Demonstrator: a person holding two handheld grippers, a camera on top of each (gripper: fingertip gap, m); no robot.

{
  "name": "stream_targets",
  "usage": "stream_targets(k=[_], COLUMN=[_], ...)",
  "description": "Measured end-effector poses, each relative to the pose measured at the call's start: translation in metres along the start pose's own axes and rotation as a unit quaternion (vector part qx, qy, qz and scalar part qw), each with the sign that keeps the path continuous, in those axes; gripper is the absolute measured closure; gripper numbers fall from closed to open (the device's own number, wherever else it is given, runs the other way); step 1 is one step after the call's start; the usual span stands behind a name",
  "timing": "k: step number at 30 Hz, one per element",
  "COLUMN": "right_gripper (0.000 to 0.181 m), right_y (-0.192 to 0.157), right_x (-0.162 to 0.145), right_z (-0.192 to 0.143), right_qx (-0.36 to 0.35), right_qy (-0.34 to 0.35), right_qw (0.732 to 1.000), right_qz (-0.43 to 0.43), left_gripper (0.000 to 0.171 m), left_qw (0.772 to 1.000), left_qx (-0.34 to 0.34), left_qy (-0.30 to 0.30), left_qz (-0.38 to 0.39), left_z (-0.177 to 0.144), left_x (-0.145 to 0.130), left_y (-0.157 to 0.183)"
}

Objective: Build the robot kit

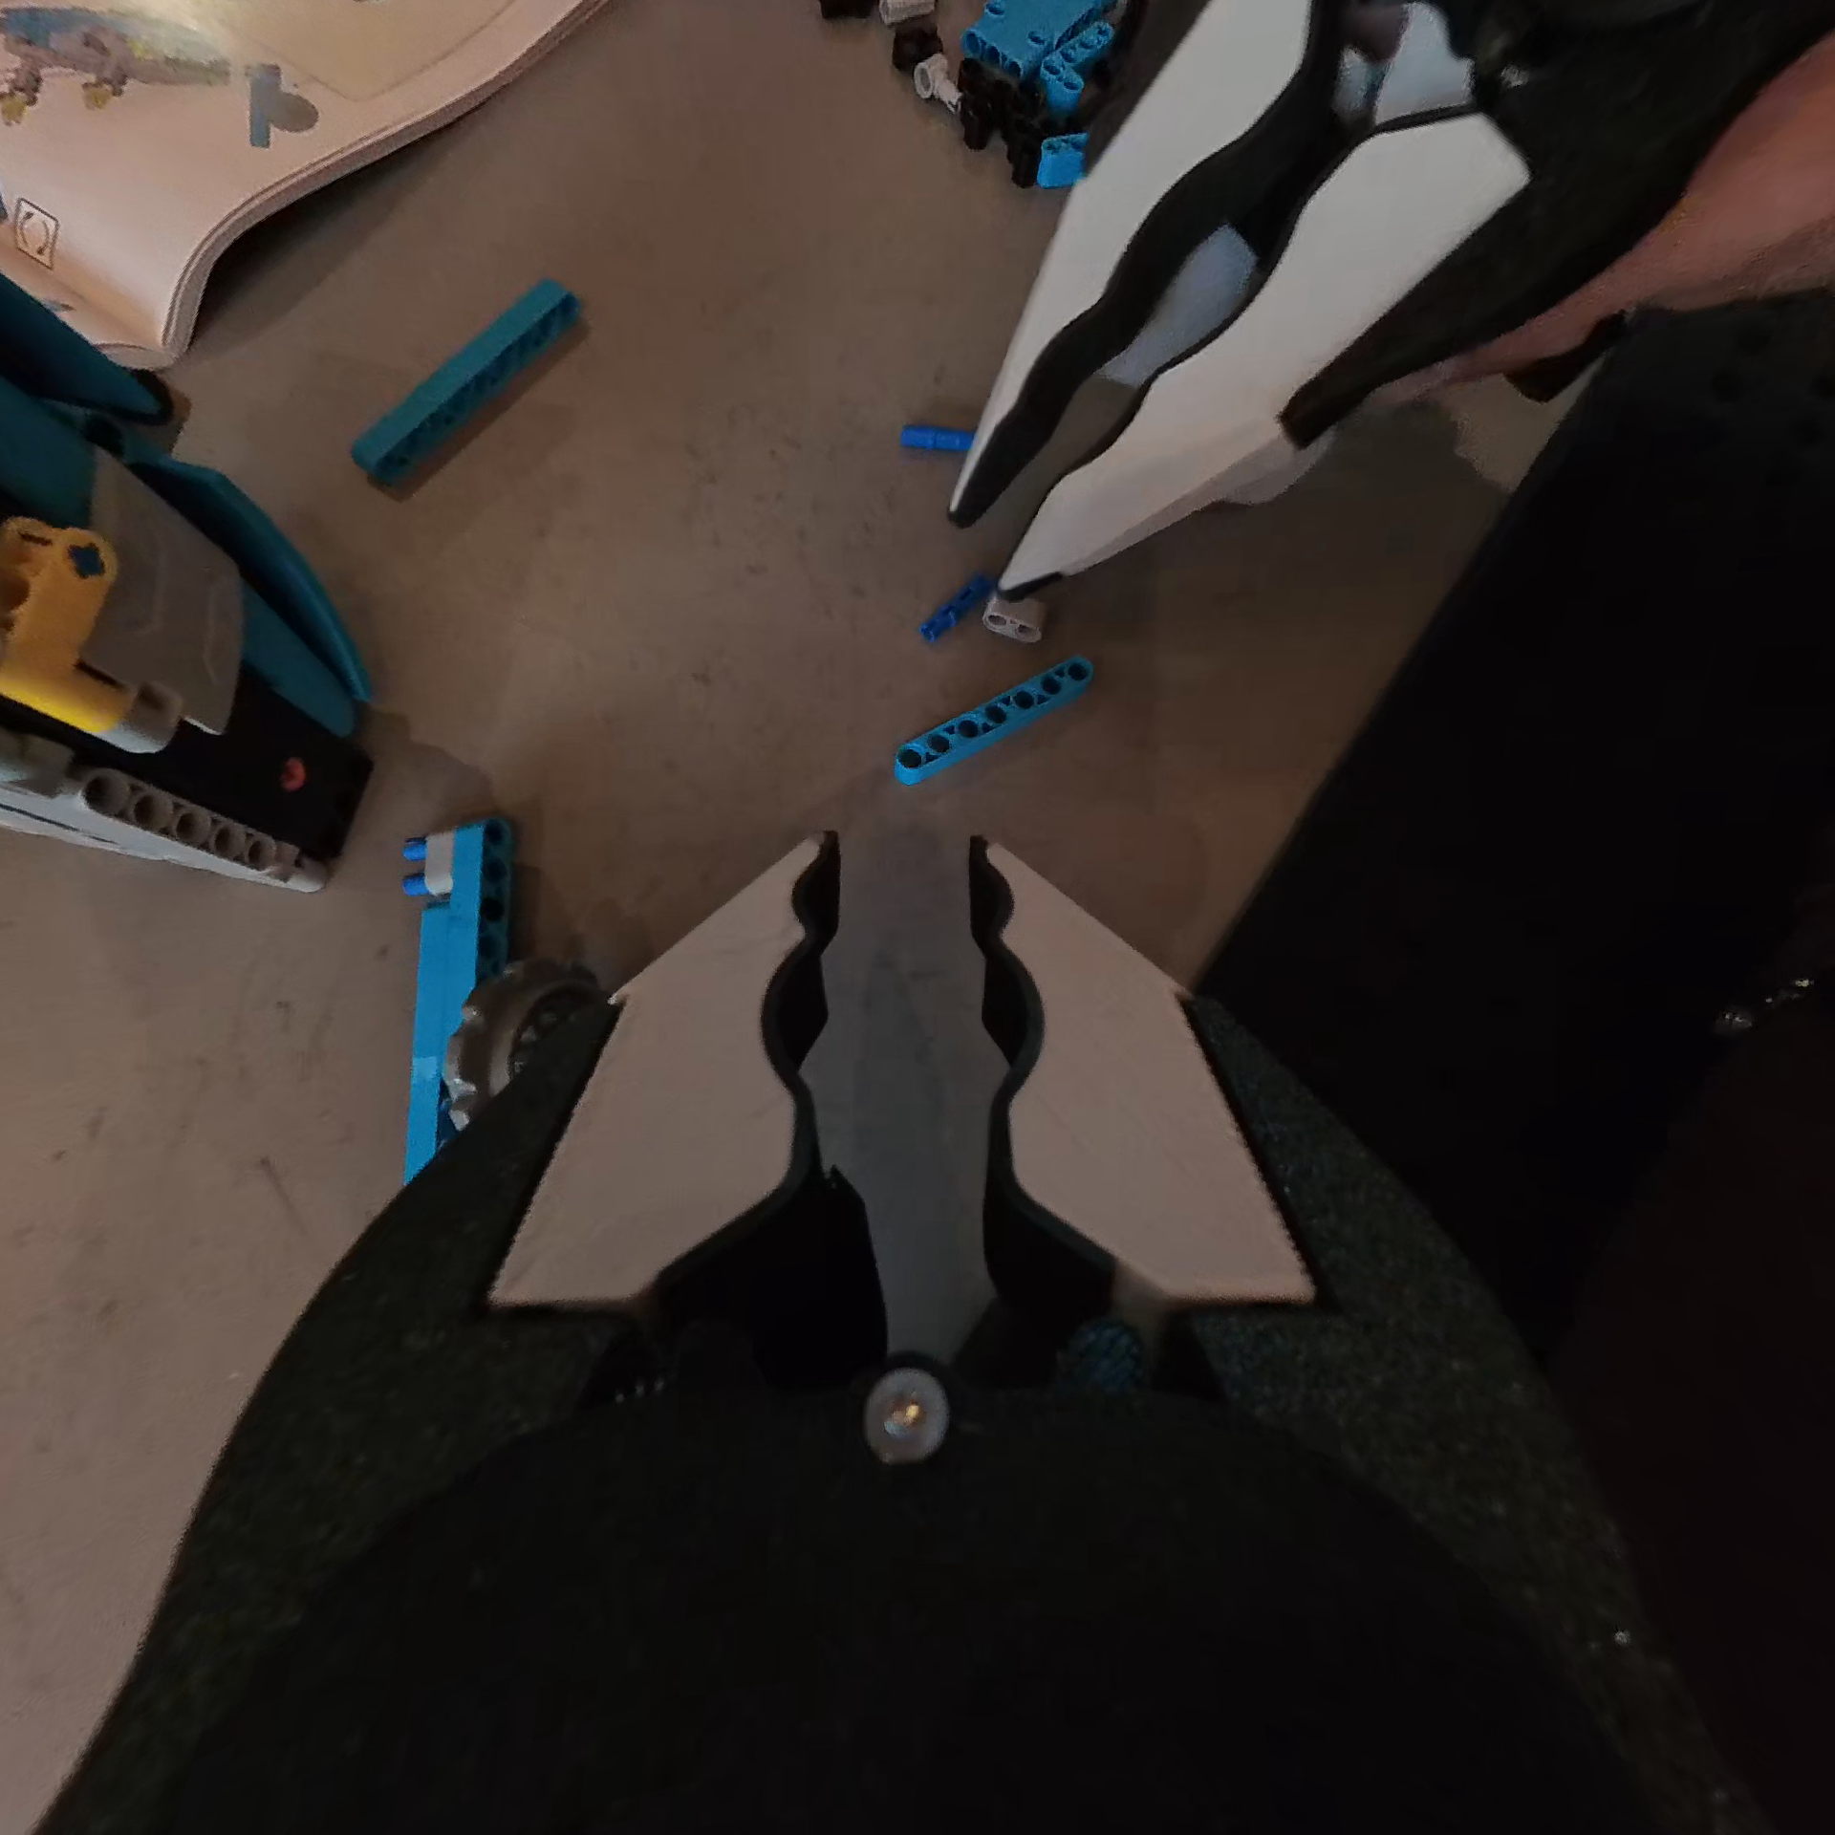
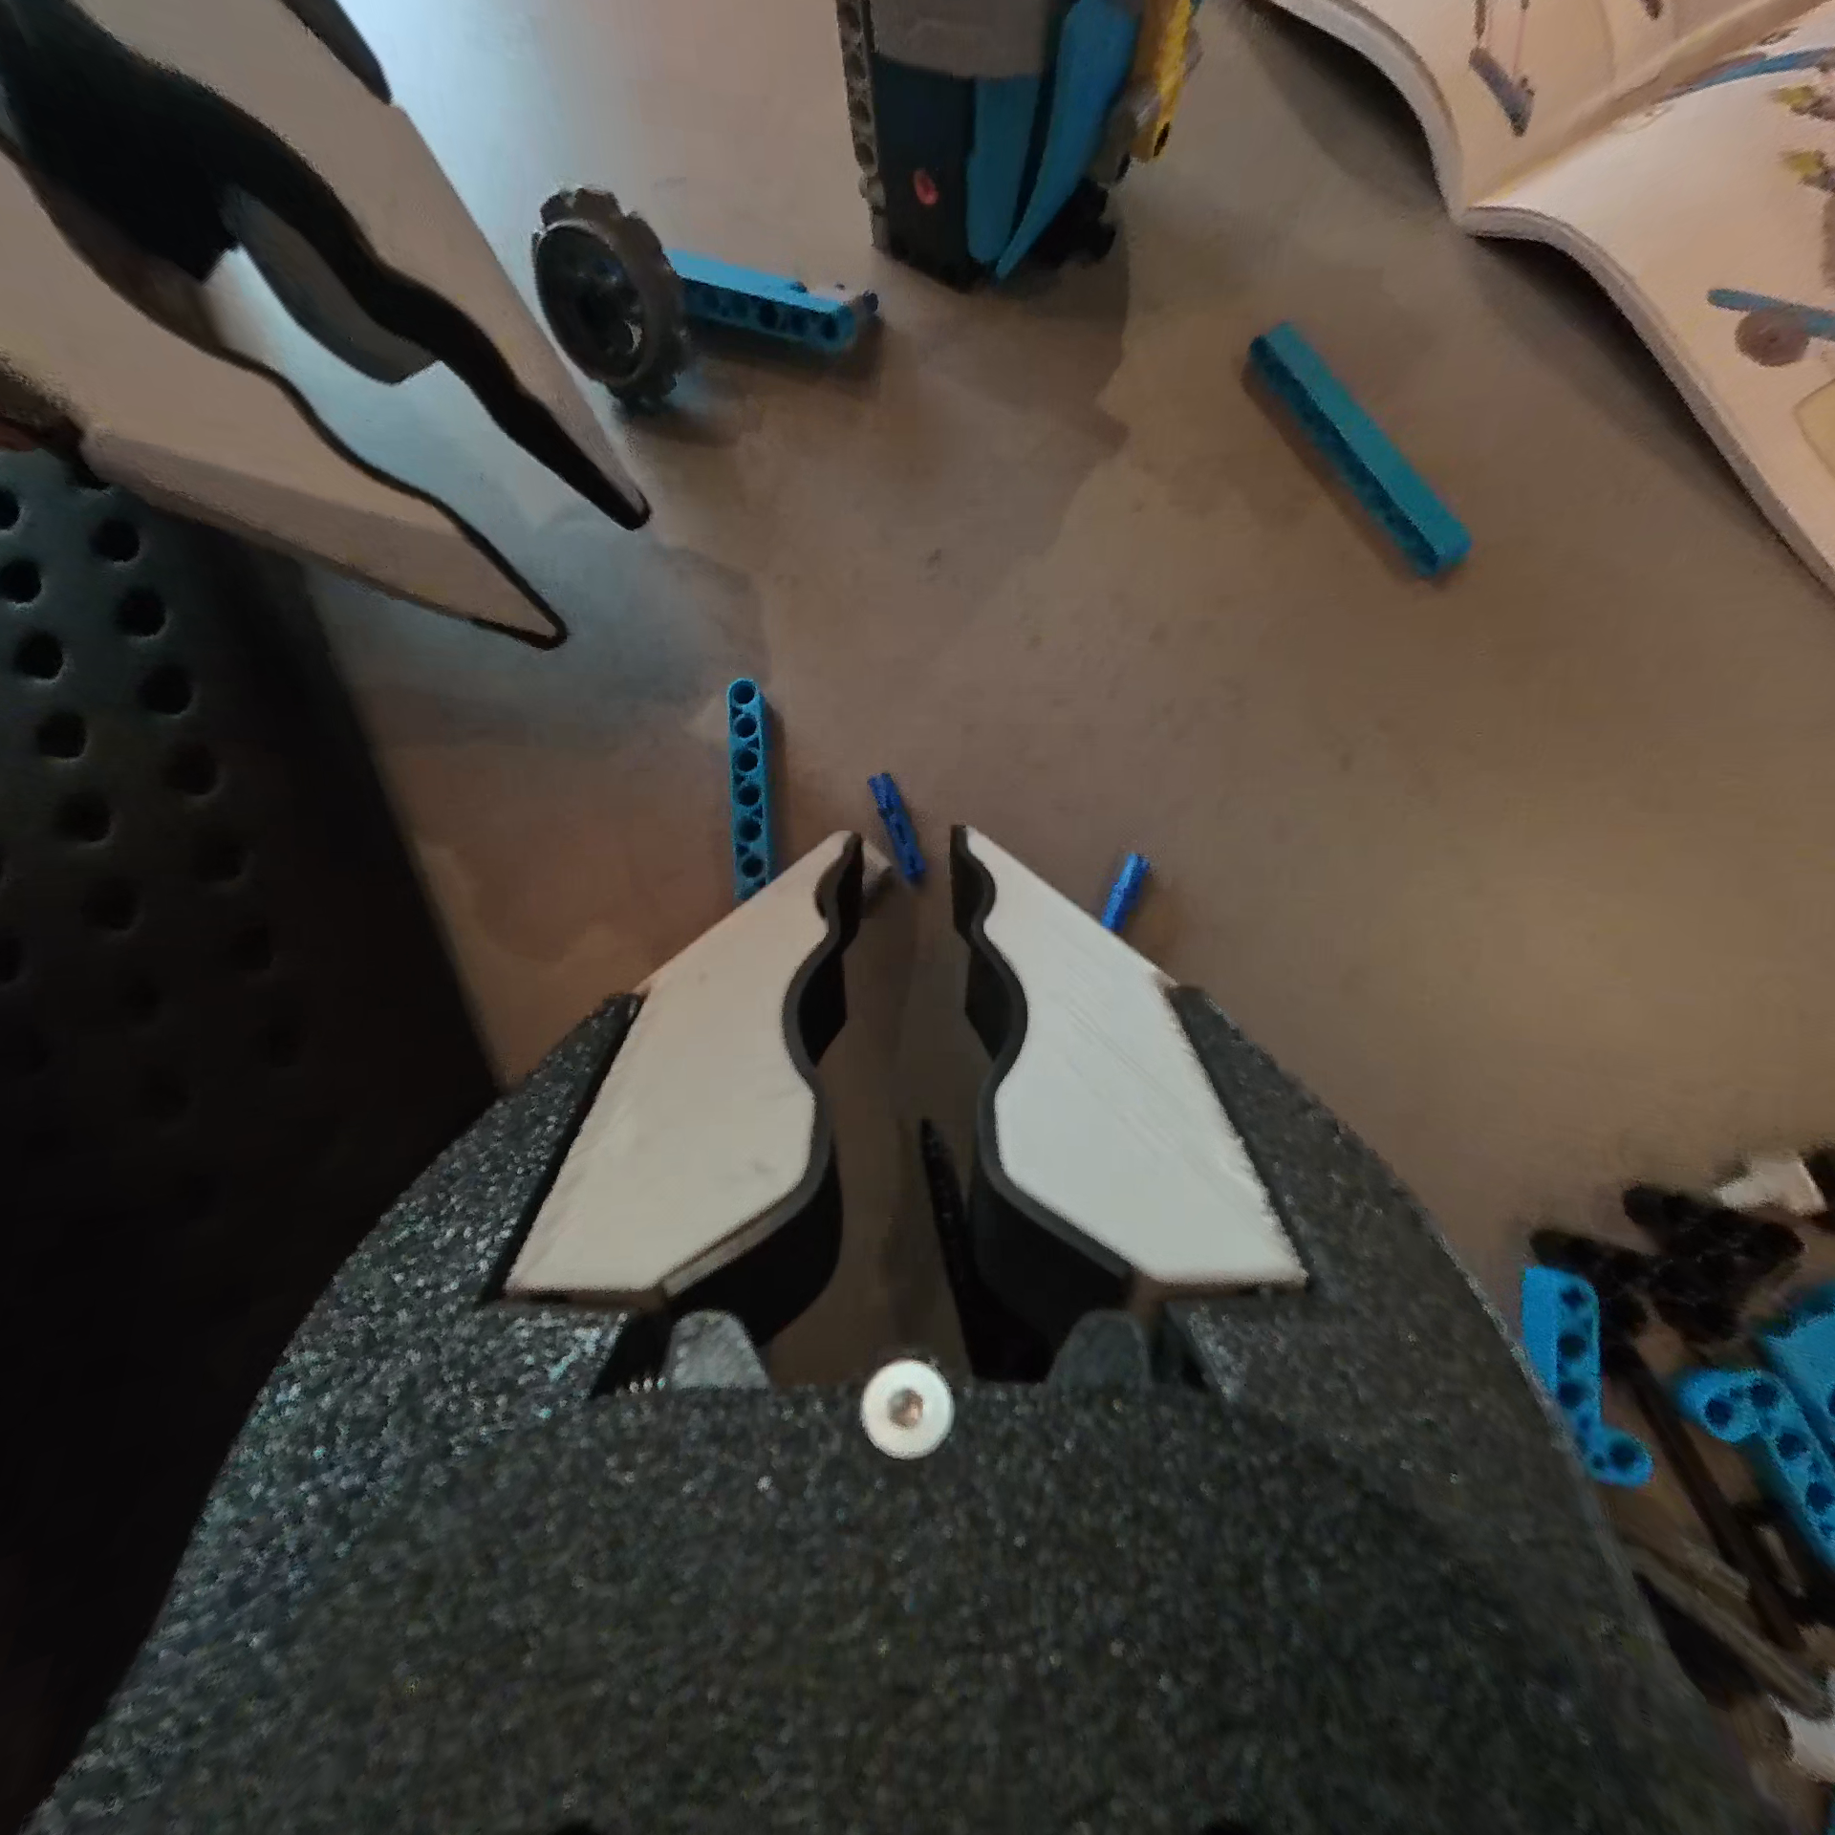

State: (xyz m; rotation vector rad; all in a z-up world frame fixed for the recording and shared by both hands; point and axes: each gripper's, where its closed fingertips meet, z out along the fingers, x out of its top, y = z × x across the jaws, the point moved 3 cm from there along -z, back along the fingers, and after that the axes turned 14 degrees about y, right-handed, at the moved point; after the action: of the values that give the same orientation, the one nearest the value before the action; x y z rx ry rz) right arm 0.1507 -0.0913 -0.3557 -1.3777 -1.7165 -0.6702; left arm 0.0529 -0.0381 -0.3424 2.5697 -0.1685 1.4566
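Note:
My left gripper (image 1: pixel 904 844) is open and empty, held above the brown table with a thin blue holed beam (image 1: pixel 993 720) just ahead of it. My right gripper (image 2: pixel 906 844) is open with a narrow gap and holds nothing. A dark blue pin (image 2: pixel 897 829) lies just ahead between its tips, and a small grey connector (image 2: pixel 879 864) peeks out by its left fingertip. In the left wrist view the right gripper (image 1: pixel 988 551) points down with one tip right over the grey connector (image 1: pixel 1013 616), next to the pin (image 1: pixel 955 606). A second blue pin (image 2: pixel 1125 892) lies to the right.
A teal beam (image 1: pixel 467 382), a blue beam with a toothed wheel (image 2: pixel 611 293), and a partly built model (image 1: pixel 149 695) lie on the table. An open booklet (image 1: pixel 298 99) is at the back. A pile of blue and black parts (image 2: pixel 1688 1340) sits beside it. A dark perforated surface (image 2: pixel 149 794) borders the table. The gap from one gripper's tips to the other's is roughly 8 centimetres.

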Motion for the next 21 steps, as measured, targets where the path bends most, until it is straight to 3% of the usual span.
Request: stream_targets(k=[7,13,17,21], right_gripper=[0.166,0.177,0.177,0.177], right_y=[-0.001,-0.001,-0.011,-0.027], right_x=[-0.003,-0.002,0.031,0.067], right_z=[0.019,0.018,0.009,-0.014], right_qx=[0.023,0.028,0.073,0.134], right_qy=[-0.090,-0.096,0.036,0.157], right_qw=[0.994,0.992,0.997,0.975], right_qz=[-0.064,-0.071,0.011,0.082], left_gripper=[0.146,0.153,0.168,0.171], left_qw=[1.000,0.999,0.993,0.968], left_qx=[0.014,0.022,0.011,-0.040], left_qy=[0.014,0.036,0.087,0.201], left_qz=[-0.006,-0.019,-0.075,-0.144], left_z=[-0.006,-0.002,0.008,0.003], left_x=[0.003,0.011,0.028,0.061], left_y=[0.002,-0.002,-0.007,-0.003])
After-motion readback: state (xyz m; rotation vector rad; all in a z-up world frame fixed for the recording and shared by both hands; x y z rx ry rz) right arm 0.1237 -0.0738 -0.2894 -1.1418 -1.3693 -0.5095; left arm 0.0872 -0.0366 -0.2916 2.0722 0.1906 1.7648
